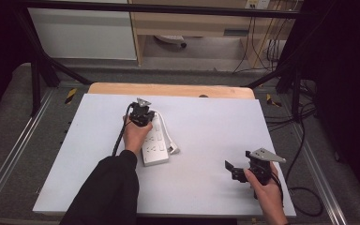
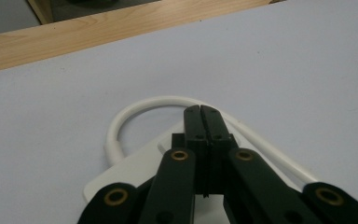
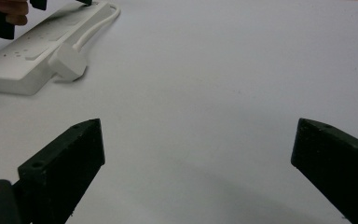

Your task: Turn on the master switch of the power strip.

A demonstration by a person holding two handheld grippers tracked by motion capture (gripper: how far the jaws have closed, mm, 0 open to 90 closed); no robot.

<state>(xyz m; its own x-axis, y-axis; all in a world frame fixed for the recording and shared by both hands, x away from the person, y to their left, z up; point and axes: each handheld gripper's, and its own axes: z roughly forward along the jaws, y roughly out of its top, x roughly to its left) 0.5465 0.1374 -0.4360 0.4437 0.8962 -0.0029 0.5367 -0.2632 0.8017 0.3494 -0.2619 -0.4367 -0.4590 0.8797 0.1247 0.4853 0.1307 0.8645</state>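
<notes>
Ahead of the right gripper (image 3: 198, 154) the table (image 3: 223, 70) lay bare; the strip (image 3: 25, 65) and plug (image 3: 67, 63) blocked its far left.

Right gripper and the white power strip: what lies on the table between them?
Nothing but bare white table, as the high view shows. The right gripper, jaws open, is apart from the power strip; the strip's plug lies against its near side.

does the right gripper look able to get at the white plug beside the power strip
Probably yes: the right gripper is open, and bare table lies between it and the plug; the left gripper sits farther up the power strip.
</notes>
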